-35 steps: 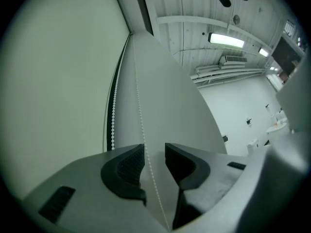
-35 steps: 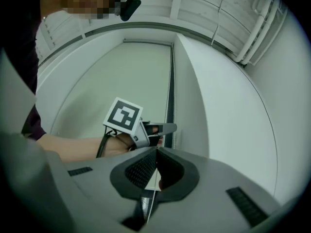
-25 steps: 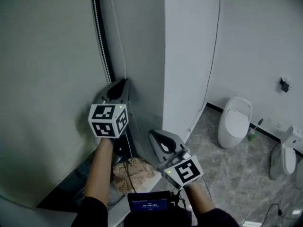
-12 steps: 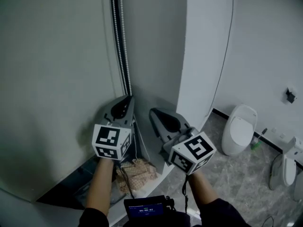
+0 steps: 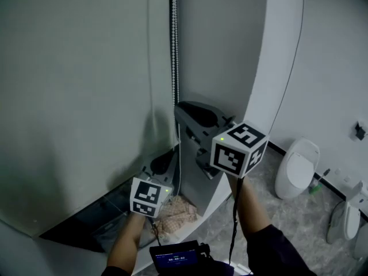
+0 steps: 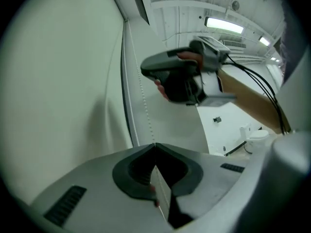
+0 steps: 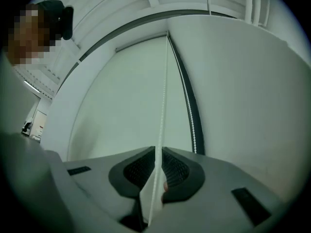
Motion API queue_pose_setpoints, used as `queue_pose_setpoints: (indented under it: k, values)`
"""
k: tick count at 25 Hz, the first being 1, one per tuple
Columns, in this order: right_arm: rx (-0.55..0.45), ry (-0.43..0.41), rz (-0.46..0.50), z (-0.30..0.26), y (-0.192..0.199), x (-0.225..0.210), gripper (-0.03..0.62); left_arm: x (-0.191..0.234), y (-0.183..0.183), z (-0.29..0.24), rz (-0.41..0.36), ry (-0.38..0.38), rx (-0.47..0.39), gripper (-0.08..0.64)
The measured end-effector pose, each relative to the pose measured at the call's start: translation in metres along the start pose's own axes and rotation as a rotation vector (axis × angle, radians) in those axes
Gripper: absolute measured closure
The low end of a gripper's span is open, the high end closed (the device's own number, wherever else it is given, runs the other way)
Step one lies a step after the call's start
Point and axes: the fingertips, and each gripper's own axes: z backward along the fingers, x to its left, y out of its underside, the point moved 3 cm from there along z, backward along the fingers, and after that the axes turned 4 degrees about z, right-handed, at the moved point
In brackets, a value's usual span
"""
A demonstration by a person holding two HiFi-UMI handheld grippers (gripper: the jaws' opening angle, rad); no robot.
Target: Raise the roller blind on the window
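Pinching the bead chain (image 7: pixel 163 95), left tongs (image 6: pixel 154 146) sit below right tongs (image 7: pixel 156 152).

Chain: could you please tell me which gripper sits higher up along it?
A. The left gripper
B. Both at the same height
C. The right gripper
C: in the head view the right gripper is up on the chain, well above the left gripper, whose own view looks up at it.
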Motion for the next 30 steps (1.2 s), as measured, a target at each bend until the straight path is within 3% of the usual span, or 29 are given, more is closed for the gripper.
queue_pose_setpoints:
  k: [5, 12, 16, 19, 24, 30]
  values:
    - [0.038, 0.042, 0.043, -0.017, 0.017, -0.003, 0.569, -0.016, 0.078, 0.002, 0.037, 0.048, 0.079, 0.545]
    - [0.049, 0.086, 0.089, -0.028, 0.007, -0.004, 0.584, -0.015, 0.072, 0.006, 0.065, 0.085, 0.074, 0.546]
    - [0.026, 0.156, 0.154, -0.03, -0.017, -0.024, 0.584, 0.008, 0.033, 0.01, 0.274, 0.143, -0.016, 0.545]
    - [0.035, 0.155, 0.152, -0.023, -0.023, -0.027, 0.586, 0.027, -0.019, 0.022, 0.341, 0.113, -0.124, 0.543]
    - [0.149, 0.14, 0.161, -0.011, 0.049, -0.017, 0.586, 0.041, -0.075, 0.028, 0.313, 0.104, -0.231, 0.528]
    - [0.257, 0.094, 0.068, 0.0, 0.124, 0.0, 0.584, 0.034, -0.12, 0.008, 0.228, 0.152, -0.226, 0.42]
